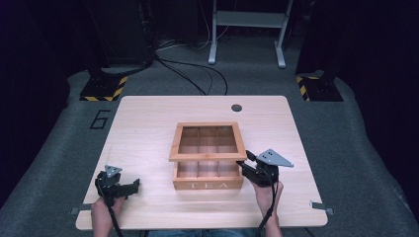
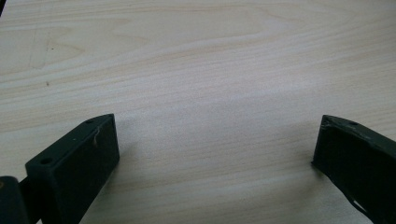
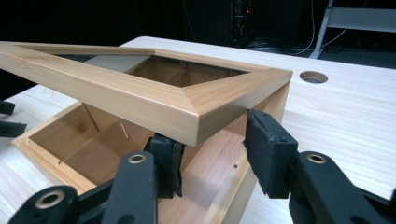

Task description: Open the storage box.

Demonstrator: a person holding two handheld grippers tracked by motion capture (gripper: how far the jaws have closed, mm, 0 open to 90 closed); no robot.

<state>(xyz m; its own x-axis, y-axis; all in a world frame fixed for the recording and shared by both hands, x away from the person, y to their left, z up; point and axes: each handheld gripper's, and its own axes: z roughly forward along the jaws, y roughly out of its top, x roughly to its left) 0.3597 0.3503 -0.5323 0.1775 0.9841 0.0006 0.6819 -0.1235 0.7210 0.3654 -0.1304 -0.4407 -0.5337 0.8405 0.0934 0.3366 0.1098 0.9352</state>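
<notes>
A wooden tea box [image 1: 207, 184] marked TEA stands at the table's middle front, its compartments bare. Its glass-paned lid [image 1: 207, 157] is hinged at the back and tilted partly up. My right gripper [image 1: 245, 167] is open at the lid's front right corner. In the right gripper view the lid [image 3: 140, 100] corner sits just above the gripper [image 3: 212, 154], and one padded finger [image 3: 266, 149] stands outside the box [image 3: 93, 154] wall. My left gripper [image 1: 134, 185] is open, low over bare table at the front left. In the left gripper view that gripper [image 2: 215, 140] holds nothing.
The light wooden table [image 1: 148, 128] has a round cable hole [image 1: 236, 107] near its far edge. Beyond it on the grey floor lie cables [image 1: 197, 74], a white stand [image 1: 247, 29] and two yellow-and-black striped bases [image 1: 104, 89].
</notes>
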